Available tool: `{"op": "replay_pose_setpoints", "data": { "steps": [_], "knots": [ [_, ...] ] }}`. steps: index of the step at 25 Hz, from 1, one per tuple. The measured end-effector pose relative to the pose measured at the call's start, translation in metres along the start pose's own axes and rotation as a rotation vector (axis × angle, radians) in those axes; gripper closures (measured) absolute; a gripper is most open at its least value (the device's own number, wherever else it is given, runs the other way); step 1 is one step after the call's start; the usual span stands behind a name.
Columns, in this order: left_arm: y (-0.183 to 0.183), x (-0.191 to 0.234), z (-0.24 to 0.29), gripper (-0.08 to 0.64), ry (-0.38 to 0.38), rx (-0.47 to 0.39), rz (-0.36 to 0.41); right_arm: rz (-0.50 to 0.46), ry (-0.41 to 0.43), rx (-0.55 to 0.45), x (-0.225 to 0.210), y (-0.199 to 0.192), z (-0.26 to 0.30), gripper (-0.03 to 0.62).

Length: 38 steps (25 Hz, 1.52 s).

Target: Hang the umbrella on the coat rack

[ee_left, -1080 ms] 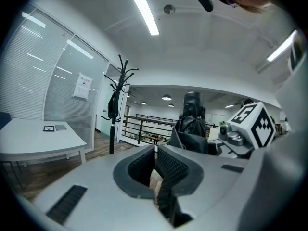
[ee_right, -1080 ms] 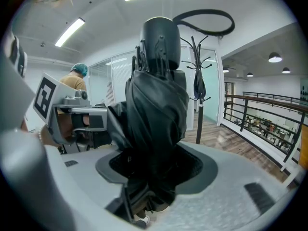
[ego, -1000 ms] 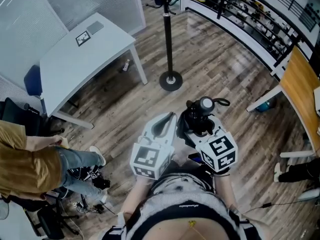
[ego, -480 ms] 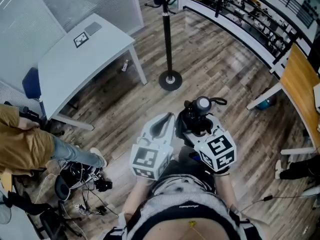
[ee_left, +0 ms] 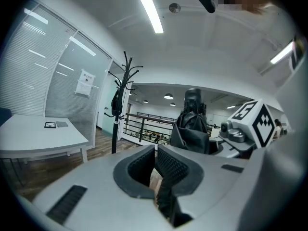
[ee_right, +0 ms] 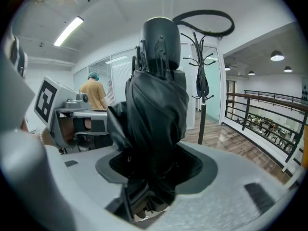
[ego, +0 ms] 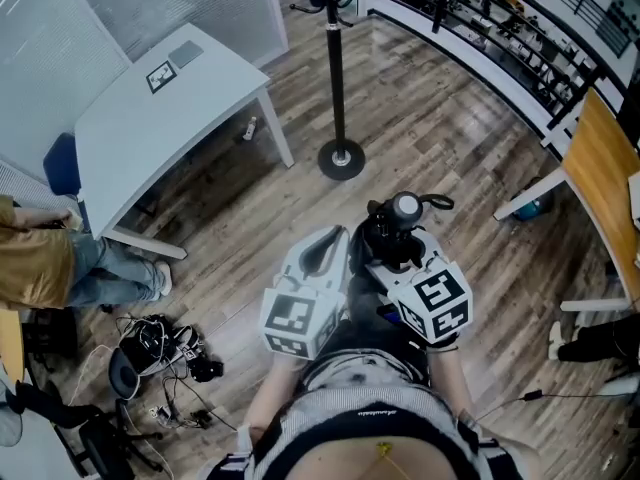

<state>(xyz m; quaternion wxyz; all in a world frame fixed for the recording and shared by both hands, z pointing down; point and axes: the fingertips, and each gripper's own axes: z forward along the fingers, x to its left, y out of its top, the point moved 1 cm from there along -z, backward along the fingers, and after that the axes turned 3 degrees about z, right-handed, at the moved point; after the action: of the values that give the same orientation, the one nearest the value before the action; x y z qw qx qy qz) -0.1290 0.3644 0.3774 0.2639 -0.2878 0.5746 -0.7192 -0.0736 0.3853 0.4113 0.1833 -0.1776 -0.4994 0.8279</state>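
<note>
Our right gripper (ee_right: 153, 182) clamps the folded black umbrella (ee_right: 156, 100) upright, its strap loop (ee_right: 204, 22) free on top; our left gripper (ee_left: 155, 172) is closed on nothing. We should close on the coat rack (ego: 336, 68), well ahead, then lift the loop over its top.

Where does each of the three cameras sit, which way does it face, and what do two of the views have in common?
Head view: on the person's head, facing steeply down at the floor; shows the torso, left gripper and right gripper.
Left gripper view: on the left gripper, facing along its own empty jaws toward the coat rack.
Right gripper view: on the right gripper, facing along jaws clamped on the umbrella.
Shared: both gripper views show the coat rack and the umbrella.
</note>
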Motion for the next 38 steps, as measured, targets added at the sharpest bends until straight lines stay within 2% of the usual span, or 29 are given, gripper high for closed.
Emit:
{"op": "replay_pose_setpoints", "data": {
  "steps": [7,26,31,38],
  "knots": [
    [0.008,0.011,0.022,0.541,0.003,0.006,0.002,0.007,0.021,0.007,-0.017,0.009,0.017,0.35],
    [0.032,0.08,0.104,0.541,0.024,0.018,0.007,0.011,0.053,0.027,-0.08,0.052,0.094,0.35],
    [0.044,0.102,0.142,0.541,0.044,0.028,0.008,0.015,0.075,0.041,-0.11,0.07,0.121,0.35],
    [0.058,0.11,0.17,0.541,0.043,0.034,0.017,0.02,0.086,0.045,-0.136,0.088,0.132,0.35]
  ]
}}
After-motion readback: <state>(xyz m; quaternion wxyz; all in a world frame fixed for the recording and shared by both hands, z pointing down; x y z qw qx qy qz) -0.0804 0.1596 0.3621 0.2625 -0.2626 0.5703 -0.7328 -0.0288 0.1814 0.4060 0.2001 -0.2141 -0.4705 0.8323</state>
